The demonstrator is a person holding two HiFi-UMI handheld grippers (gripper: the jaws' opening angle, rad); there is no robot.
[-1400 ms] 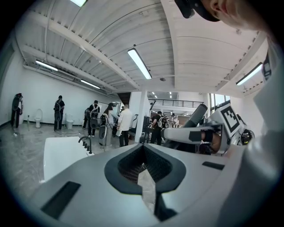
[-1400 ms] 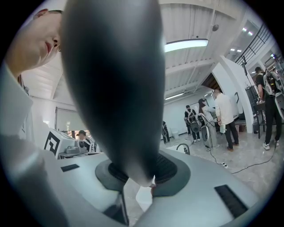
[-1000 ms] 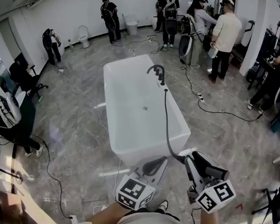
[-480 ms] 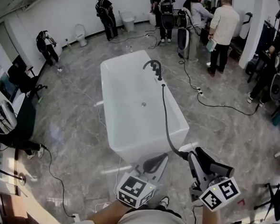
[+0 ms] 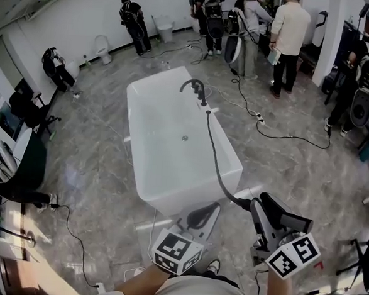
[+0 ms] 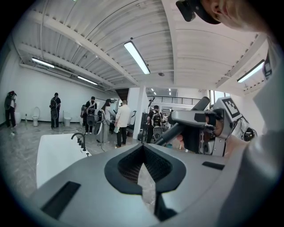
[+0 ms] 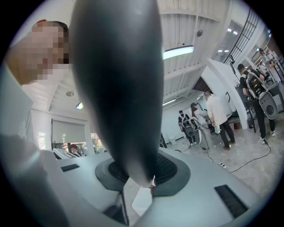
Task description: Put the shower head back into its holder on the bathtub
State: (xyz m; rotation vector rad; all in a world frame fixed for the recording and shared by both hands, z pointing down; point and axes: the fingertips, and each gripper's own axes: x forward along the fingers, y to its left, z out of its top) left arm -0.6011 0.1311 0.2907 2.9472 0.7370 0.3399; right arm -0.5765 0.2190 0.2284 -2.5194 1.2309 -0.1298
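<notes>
One hand works: my right gripper has its fingers pinching the shower head, while my left gripper has its fingers pressed together, empty. I'd follow the hose far to the faucet.

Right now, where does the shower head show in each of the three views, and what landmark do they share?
Head view: the shower head is at the lower right, dark, past the bathtub's near end.
Left gripper view: right of centre, a dark slanting handle.
Right gripper view: the big dark blurred shape up the middle.
Shared landmark: the standing person in the pale top.
</notes>
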